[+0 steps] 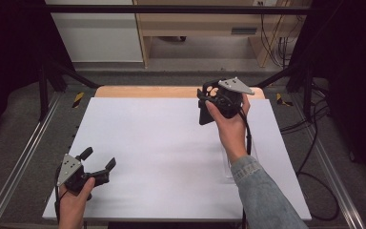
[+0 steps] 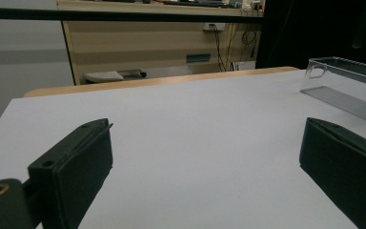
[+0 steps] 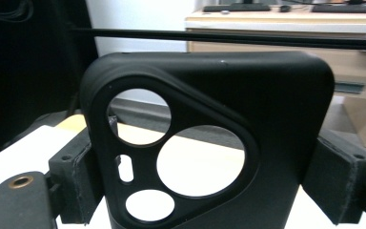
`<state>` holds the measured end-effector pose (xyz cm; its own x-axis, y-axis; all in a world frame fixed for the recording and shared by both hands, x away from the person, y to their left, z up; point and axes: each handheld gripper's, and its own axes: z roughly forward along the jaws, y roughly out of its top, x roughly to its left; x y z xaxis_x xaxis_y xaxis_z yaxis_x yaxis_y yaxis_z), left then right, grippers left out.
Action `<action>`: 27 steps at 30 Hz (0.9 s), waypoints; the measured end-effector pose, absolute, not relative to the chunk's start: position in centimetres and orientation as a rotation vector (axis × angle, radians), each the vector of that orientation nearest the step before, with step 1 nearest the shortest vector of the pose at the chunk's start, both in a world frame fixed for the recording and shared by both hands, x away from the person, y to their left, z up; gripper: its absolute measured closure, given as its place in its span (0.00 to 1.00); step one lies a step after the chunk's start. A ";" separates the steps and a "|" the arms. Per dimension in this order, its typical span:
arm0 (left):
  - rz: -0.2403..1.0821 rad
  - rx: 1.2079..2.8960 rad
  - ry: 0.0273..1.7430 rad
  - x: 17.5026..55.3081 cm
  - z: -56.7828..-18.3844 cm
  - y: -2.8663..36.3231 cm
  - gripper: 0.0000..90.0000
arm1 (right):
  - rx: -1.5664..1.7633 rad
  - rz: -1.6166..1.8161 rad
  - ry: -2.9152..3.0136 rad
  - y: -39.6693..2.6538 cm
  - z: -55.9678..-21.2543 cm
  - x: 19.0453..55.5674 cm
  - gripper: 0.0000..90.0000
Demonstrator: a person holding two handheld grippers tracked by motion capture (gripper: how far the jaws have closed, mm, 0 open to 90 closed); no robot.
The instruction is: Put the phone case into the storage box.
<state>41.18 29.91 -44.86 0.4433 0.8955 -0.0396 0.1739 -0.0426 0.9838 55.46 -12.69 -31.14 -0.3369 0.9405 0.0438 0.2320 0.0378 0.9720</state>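
A black phone case (image 1: pixel 204 113) with round camera cut-outs hangs in the air over the far right part of the white table (image 1: pixel 162 157). My right gripper (image 1: pixel 208 98) is shut on it. In the right gripper view the case (image 3: pixel 267 95) stands upright between the two pads, which press on its left and right edges, and my right gripper (image 3: pixel 207 181) is seen from behind it. My left gripper (image 1: pixel 98 158) rests near the table's front left corner, open with nothing between its fingers. In the left gripper view, bare white table lies between the spread jaws of my left gripper (image 2: pixel 209 162).
A clear plastic tray (image 2: pixel 343 81) lies on the right side of the table, partly under the person's right forearm (image 1: pixel 228 167). A wooden strip (image 1: pixel 147 91) edges the table's far side. Metal frame rails run along both sides, and cables lie on the floor at right.
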 end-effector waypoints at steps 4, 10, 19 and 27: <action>0.774 1.526 0.983 41.2 -44.9 29.9 0.04 | 1.235 1.318 1.606 -13.9 -31.4 56.4 0.16; 0.763 1.527 0.980 41.2 -45.0 29.8 0.04 | 1.256 1.267 1.571 -15.2 -31.7 57.3 0.16; 0.759 1.524 0.978 41.2 -45.0 29.8 0.04 | 1.281 1.241 1.540 -16.7 -32.0 57.8 0.16; 0.758 1.528 0.978 41.2 -45.0 29.7 0.04 | 1.301 1.219 1.525 -17.8 -32.2 58.2 0.16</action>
